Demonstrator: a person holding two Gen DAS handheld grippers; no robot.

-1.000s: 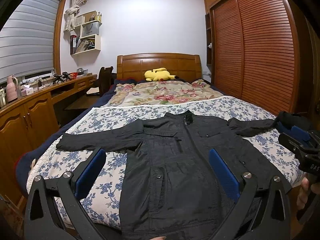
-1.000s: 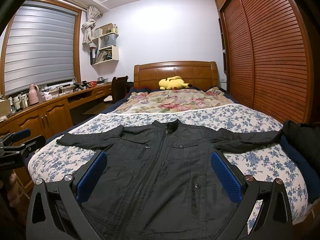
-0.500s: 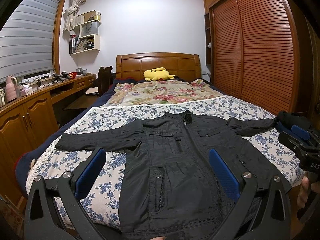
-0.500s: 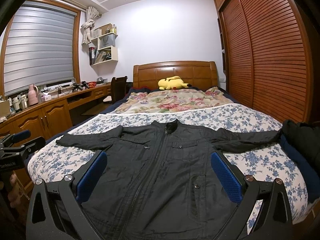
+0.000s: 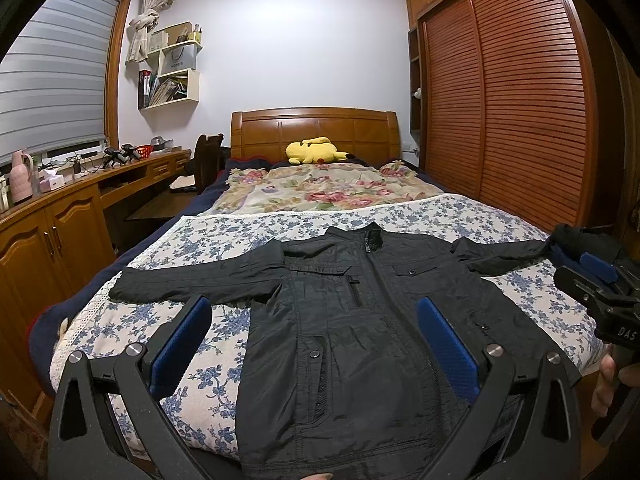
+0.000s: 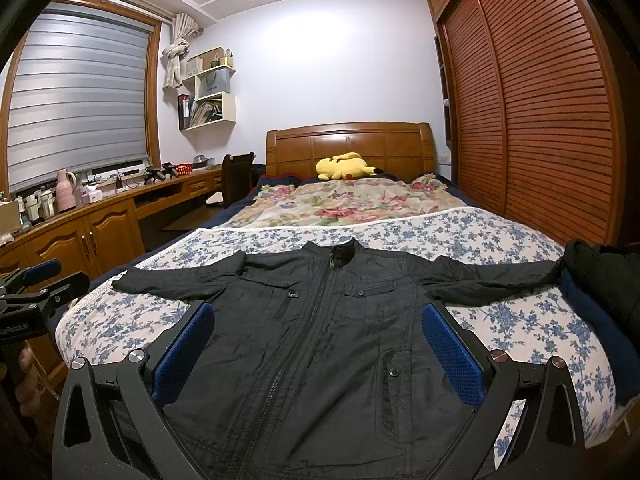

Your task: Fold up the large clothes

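A black zip jacket (image 5: 360,320) lies flat, front up, sleeves spread, on the blue-flowered bedspread (image 5: 400,220). It also shows in the right wrist view (image 6: 328,332). My left gripper (image 5: 314,336) is open and empty, held above the jacket's hem at the foot of the bed. My right gripper (image 6: 318,346) is open and empty, also above the hem. The right gripper shows at the right edge of the left wrist view (image 5: 600,280). The left gripper shows at the left edge of the right wrist view (image 6: 36,284).
A pile of dark clothes (image 6: 600,272) sits on the bed's right side by the sleeve end. A yellow plush toy (image 5: 316,150) lies at the headboard. A wooden desk and cabinets (image 5: 60,220) run along the left, a slatted wardrobe (image 5: 520,100) along the right.
Both grippers stay open and nearly still. The views shift only slightly.
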